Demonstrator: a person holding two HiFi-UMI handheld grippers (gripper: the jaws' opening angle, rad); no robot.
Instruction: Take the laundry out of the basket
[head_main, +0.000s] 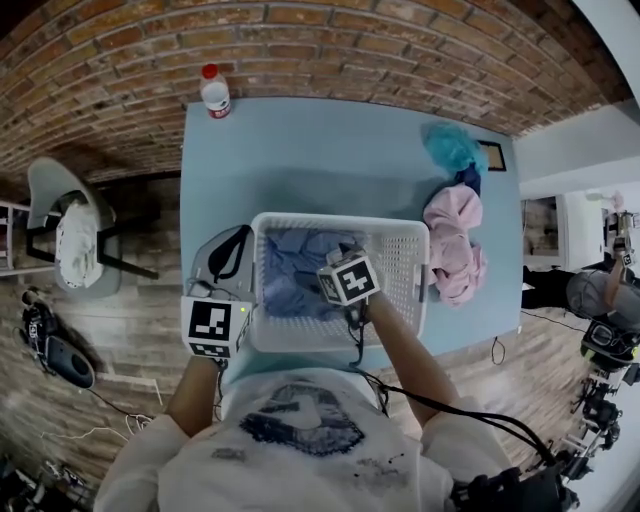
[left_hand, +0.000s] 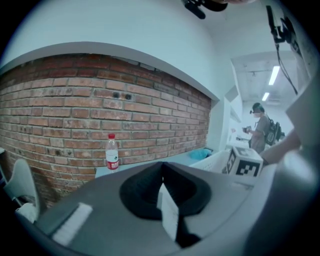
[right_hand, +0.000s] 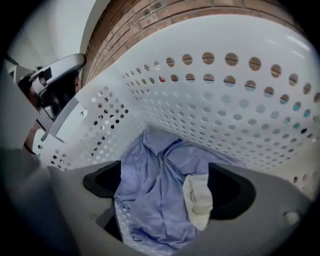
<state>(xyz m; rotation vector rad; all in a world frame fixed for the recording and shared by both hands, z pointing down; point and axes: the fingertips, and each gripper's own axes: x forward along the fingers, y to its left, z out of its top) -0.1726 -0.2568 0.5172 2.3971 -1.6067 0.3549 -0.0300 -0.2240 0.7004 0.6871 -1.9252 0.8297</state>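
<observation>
Head view steeply above; right gripper view inside basket (right_hand: 240, 115)

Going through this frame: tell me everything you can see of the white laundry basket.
The laundry basket is white, rectangular and plastic-looking, with walls and floor pierced by rows of round holes and a solid rim. It stands upright at the near edge of the light blue table. Inside lie a crumpled blue garment and a small white cloth piece. The right gripper reaches down into it, jaws wide apart above the garment. Pink clothes lie beside its right wall.
</observation>
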